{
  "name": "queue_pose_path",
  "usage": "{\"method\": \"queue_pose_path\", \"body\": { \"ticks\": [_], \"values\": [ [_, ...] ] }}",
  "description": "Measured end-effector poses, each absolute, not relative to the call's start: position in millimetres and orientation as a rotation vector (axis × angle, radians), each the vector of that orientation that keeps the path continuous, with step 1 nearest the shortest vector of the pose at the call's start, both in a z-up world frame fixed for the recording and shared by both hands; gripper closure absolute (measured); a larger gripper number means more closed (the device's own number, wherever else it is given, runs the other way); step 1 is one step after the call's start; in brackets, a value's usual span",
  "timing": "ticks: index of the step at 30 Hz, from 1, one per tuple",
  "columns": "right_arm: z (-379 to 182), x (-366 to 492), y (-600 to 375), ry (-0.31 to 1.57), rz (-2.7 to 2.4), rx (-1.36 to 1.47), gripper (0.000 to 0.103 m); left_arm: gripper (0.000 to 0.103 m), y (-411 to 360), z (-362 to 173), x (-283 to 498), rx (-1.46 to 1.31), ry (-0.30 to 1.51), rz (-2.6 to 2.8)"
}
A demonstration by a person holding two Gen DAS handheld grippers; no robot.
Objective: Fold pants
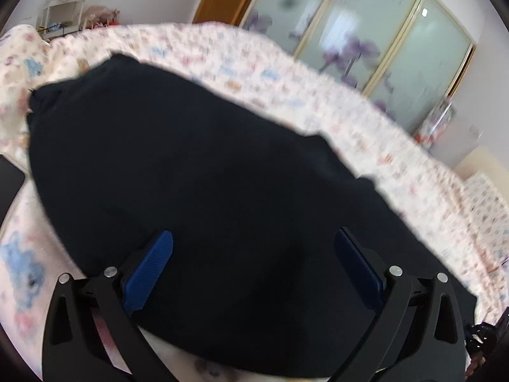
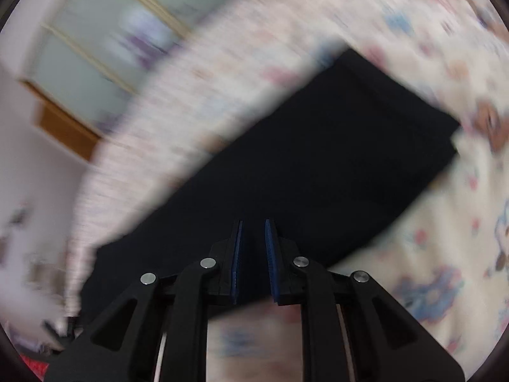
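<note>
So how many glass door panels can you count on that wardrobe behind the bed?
3, side by side in the left wrist view: left panel, middle panel, right panel, all beyond the bed. More may lie outside the frame; the right wrist view is too blurred to confirm.

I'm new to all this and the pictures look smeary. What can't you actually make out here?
- Right wrist view: bedsheet print and wardrobe doors are smeared by motion blur.
- Both views: the black pants show no seams or fold lines, too dark.
- Left wrist view: a dark flat thing is cut off by the left edge.
- Right gripper: whether cloth sits between its fingers.
</note>
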State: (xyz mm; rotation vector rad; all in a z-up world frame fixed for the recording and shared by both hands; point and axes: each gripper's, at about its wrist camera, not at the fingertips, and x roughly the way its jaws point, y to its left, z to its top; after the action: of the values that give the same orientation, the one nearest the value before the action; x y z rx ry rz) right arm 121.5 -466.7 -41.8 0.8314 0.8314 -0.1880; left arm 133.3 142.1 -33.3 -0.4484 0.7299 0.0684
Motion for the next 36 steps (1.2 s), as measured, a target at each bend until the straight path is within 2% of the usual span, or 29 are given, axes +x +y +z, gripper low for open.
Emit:
{"method": "queue_pose_path", "body": {
  "ticks": [4,6,7,8,9,10,12,13,18,25,33,36],
  "values": [
    [-35,109,-478,0.801,-0.164,0.936,0.088,0.002,121,-30,139,-0.31,0.756,0.13],
    [-20,89,-486,0.704,-0.153,1.003,0.087,0.002,122,-25,133,-0.328,0.714,0.099],
    [-14,80,-493,0.666,-0.165,1.024,0.079,0.002,123,-21,128,-0.344,0.688,0.089],
    [-7,69,-500,0.639,-0.214,1.033,0.05,0.002,125,-16,121,-0.361,0.646,0.087],
    [-3,61,-506,0.619,-0.26,1.035,0.034,0.002,127,-14,115,-0.371,0.618,0.089],
    [1,52,-514,0.593,-0.295,1.039,0.025,0.002,129,-11,111,-0.383,0.593,0.091],
    [1,46,-521,0.582,-0.308,1.055,0.032,0.002,134,-8,104,-0.418,0.557,0.1],
    [-1,44,-525,0.58,-0.307,1.069,0.039,0.002,137,-9,103,-0.438,0.559,0.107],
    [-21,43,-535,0.605,-0.33,1.165,0.052,0.002,145,-21,114,-0.509,0.636,0.123],
    [-32,44,-536,0.65,-0.368,1.151,0.053,0.002,139,-21,119,-0.466,0.643,0.133],
    [-41,45,-545,0.567,-0.384,1.141,0.054,0.002,142,-23,118,-0.476,0.64,0.125],
    [-51,41,-552,0.535,-0.398,1.211,0.06,0.002,142,-23,117,-0.478,0.64,0.124]
  ]
}}
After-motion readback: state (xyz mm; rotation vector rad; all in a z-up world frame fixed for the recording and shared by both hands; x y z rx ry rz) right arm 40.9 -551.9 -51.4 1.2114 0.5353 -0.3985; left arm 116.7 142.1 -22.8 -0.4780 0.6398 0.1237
